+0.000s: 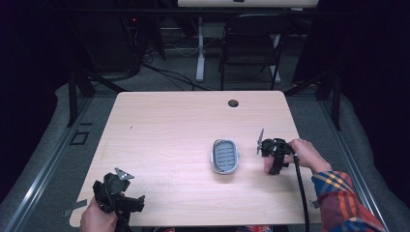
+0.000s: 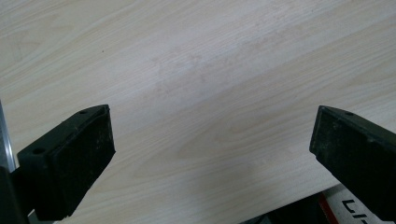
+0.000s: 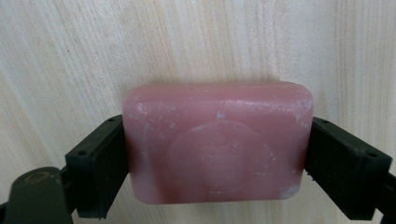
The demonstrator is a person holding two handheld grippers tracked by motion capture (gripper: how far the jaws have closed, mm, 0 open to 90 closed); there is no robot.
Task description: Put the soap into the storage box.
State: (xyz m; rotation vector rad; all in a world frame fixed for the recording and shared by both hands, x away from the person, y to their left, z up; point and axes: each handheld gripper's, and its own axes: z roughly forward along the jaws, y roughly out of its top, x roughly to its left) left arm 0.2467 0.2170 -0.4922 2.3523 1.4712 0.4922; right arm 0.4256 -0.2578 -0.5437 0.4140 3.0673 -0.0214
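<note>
Pink, the rectangular soap bar (image 3: 217, 142) sat clamped by its short ends in our right gripper (image 1: 273, 155); the grey slotted oval soap dish (image 1: 225, 156) lay just to its left. Our left gripper (image 1: 117, 194), released and empty, was farther off.

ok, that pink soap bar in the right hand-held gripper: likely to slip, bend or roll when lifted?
Probably rigid: the pink soap bar keeps its block shape between the right hand-held gripper jaws, which sit against its two short ends. It may be slippery, since its surface looks smooth and waxy with rounded edges. Rolling seems unlikely, as it is a flat rectangular slab lying over the table.
</note>
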